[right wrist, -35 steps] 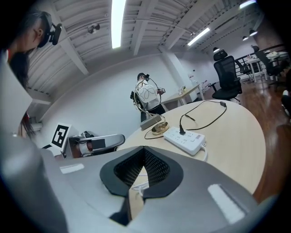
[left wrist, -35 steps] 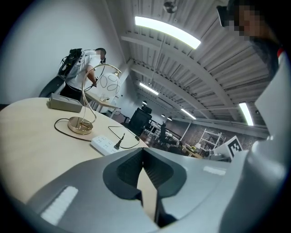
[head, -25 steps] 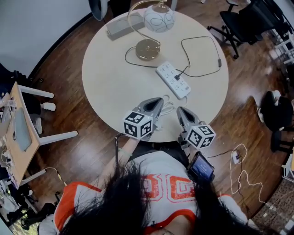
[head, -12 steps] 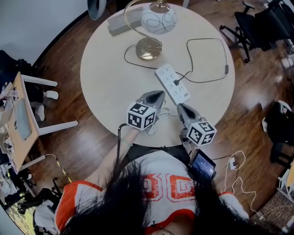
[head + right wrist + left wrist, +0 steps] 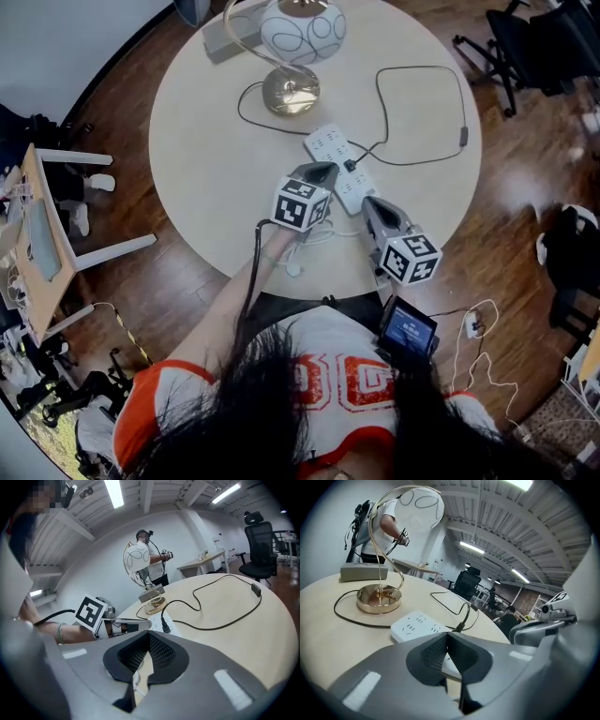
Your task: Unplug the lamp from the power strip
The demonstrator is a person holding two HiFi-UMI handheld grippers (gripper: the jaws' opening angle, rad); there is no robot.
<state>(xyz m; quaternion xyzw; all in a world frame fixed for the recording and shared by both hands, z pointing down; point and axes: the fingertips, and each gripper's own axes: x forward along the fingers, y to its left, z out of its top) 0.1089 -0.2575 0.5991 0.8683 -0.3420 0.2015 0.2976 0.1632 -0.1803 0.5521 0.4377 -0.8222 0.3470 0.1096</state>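
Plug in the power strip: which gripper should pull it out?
Probably right. The right gripper points straight at the plug, just beyond its shut jaws. The left gripper is over the power strip, better for steadying it.

Gold lamp (image 5: 289,92), plugged power strip (image 5: 328,147), round table (image 5: 206,159)

1. bare table (image 5: 206,159) left of power strip (image 5: 328,147): free way in.
2. lamp (image 5: 289,91) stands close behind strip, w/ black cord (image 5: 422,67) looping at right: in the way.
3. left gripper (image 5: 317,170) hangs over strip.
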